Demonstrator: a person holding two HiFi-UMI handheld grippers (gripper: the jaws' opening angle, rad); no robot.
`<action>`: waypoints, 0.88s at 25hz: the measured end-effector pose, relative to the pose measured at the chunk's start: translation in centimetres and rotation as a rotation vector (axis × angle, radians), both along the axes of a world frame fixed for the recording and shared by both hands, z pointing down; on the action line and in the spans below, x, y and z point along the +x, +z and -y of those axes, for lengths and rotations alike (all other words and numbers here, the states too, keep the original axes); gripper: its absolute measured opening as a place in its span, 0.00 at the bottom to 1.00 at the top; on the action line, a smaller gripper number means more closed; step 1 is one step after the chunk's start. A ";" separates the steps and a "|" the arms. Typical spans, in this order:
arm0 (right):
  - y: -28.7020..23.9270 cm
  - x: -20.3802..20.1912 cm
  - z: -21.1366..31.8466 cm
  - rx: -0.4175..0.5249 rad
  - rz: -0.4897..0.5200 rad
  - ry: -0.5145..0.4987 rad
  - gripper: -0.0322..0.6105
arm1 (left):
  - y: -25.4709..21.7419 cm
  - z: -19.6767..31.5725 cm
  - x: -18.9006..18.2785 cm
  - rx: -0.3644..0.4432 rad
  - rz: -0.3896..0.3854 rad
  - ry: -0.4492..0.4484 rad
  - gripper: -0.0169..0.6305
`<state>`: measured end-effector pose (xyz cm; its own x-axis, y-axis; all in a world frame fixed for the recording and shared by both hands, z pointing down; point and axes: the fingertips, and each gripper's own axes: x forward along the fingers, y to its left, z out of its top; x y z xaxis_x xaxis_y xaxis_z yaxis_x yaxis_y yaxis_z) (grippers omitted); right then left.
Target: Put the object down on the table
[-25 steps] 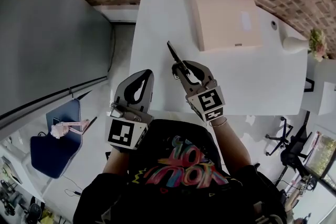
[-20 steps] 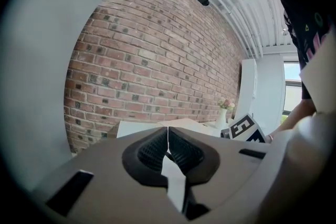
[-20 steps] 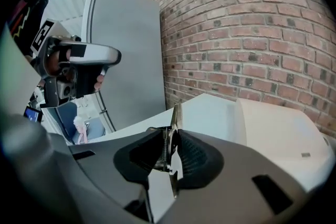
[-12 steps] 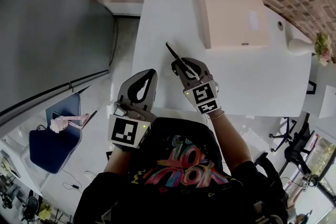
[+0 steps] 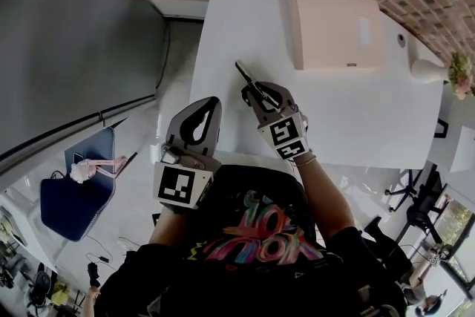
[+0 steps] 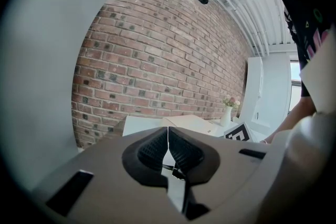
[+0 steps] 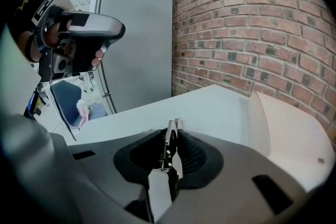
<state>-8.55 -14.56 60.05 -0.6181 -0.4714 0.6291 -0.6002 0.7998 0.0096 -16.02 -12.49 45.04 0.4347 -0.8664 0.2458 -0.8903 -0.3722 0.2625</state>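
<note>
Step in hand, as I judged it: carry and lower, release not yet made. My right gripper (image 5: 258, 96) was pinched on a slim metal tool (image 5: 246, 77), pliers by the look, held over the near left part of the white table (image 5: 356, 115); whether it touched the top, I could not tell. Its long axis ran on along the jaws, free end pointing away from me and leftward. My left gripper (image 5: 205, 109) had its jaws pressed together on nothing, off the table's near edge. Next move calls for bringing the tool low and flat, then parting the jaws.
</note>
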 end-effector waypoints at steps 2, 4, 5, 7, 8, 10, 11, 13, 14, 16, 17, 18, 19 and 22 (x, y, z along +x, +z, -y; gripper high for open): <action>0.1 -0.2 -0.2 -0.011 0.006 -0.007 0.21 | 0.4 -0.3 -0.1 -0.010 0.016 0.006 0.07; 0.3 -0.5 -0.5 -0.015 0.000 -0.023 0.20 | 0.7 -0.6 -0.2 -0.021 0.036 0.018 0.07; 0.4 -0.5 -0.5 -0.008 -0.009 -0.031 0.20 | 0.9 -0.8 -0.2 -0.028 0.044 0.025 0.07; 0.5 -0.6 -0.6 0.004 -0.019 -0.038 0.21 | 1.2 -1.0 -0.2 -0.037 0.056 0.033 0.07; 0.5 -0.6 -0.6 0.000 -0.018 -0.035 0.21 | 1.2 -1.1 -0.2 -0.035 0.057 0.032 0.07; 0.5 -0.7 -0.7 -0.015 -0.010 -0.031 0.21 | 1.0 -1.0 -0.2 -0.027 0.056 0.026 0.07; 0.5 -0.7 -0.7 -0.020 -0.008 -0.032 0.22 | 1.0 -1.0 -0.2 -0.027 0.056 0.024 0.07; 0.9 -0.8 -0.9 -0.021 -0.012 -0.045 0.23 | 1.1 -1.0 -0.1 -0.033 0.055 0.020 0.07; 1.1 -0.8 -1.1 -0.021 -0.017 -0.055 0.24 | 1.2 -1.1 -0.1 -0.036 0.054 0.018 0.07; 1.3 -1.0 -1.4 -0.026 -0.024 -0.072 0.26 | 1.0 -1.0 0.0 -0.033 0.045 0.008 0.07; 1.3 -1.2 -1.5 -0.030 -0.025 -0.080 0.27 | 0.8 -0.8 -0.1 -0.024 0.032 -0.006 0.07; 1.4 -1.3 -1.6 -0.034 -0.023 -0.089 0.28 | 0.4 -0.6 -0.1 -0.015 0.016 -0.022 0.07; 1.5 -1.5 -1.7 -0.037 -0.020 -0.097 0.29 | 0.3 -0.5 -0.1 -0.010 0.010 -0.031 0.07; 1.8 -1.5 -1.9 -0.047 -0.020 -0.108 0.31 | 1.1 -1.1 -0.1 -0.034 0.053 -0.006 0.07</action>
